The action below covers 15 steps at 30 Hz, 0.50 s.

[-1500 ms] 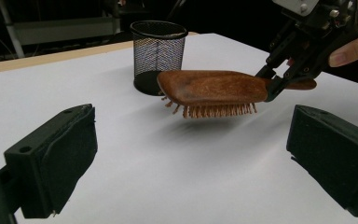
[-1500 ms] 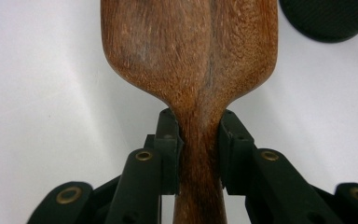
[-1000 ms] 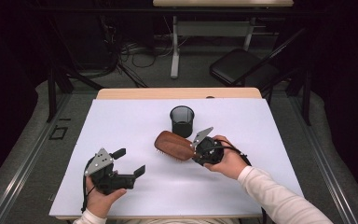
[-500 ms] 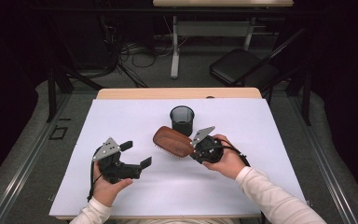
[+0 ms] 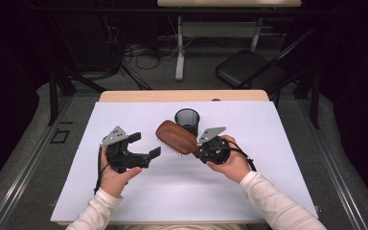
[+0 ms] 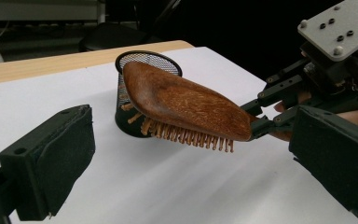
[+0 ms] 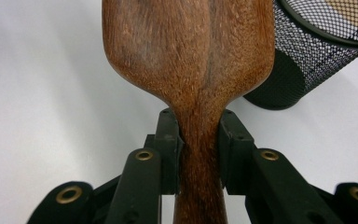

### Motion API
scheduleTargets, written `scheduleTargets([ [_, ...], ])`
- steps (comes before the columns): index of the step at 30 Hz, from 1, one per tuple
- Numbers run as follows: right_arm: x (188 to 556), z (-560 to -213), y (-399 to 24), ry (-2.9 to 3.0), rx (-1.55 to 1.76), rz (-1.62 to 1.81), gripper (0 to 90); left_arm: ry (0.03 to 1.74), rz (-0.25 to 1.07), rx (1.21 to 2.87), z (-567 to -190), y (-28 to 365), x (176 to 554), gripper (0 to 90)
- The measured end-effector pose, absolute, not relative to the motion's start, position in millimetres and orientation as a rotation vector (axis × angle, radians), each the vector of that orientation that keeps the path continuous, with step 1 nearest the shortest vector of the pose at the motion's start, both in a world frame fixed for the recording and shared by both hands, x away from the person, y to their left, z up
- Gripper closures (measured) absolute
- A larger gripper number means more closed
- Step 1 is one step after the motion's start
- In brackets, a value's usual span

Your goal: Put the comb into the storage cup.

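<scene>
Wooden hairbrush (image 5: pixel 176 137) is pinched by its handle in the right gripper (image 5: pixel 202 147), held bristles-down above the white counter (image 5: pixel 268 191) just in front of the mesh cup (image 5: pixel 187 120); the left gripper (image 5: pixel 144 146), jaws spread, has risen and come closer to the brush head, likely for a handover

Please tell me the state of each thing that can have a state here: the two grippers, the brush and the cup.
Right gripper: shut on the handle of the hairbrush.
Hairbrush: held off the table, wooden back up, bristles down.
Left gripper: open, nothing between its fingers, near the brush head.
Mesh cup: upright on the white table; I see nothing inside it.
</scene>
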State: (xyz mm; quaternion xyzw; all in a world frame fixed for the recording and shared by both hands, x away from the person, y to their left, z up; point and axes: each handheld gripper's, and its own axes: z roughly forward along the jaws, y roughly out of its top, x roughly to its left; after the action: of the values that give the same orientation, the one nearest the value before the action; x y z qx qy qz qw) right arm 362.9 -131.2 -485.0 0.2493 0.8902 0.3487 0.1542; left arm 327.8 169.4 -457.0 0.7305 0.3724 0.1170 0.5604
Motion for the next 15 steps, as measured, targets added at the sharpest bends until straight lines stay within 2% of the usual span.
scheduleTargets([
  [15,364,-478,-133,2.444,0.757,1.107,72.9,0.964,0.256,1.635,-439,170,354,0.8],
])
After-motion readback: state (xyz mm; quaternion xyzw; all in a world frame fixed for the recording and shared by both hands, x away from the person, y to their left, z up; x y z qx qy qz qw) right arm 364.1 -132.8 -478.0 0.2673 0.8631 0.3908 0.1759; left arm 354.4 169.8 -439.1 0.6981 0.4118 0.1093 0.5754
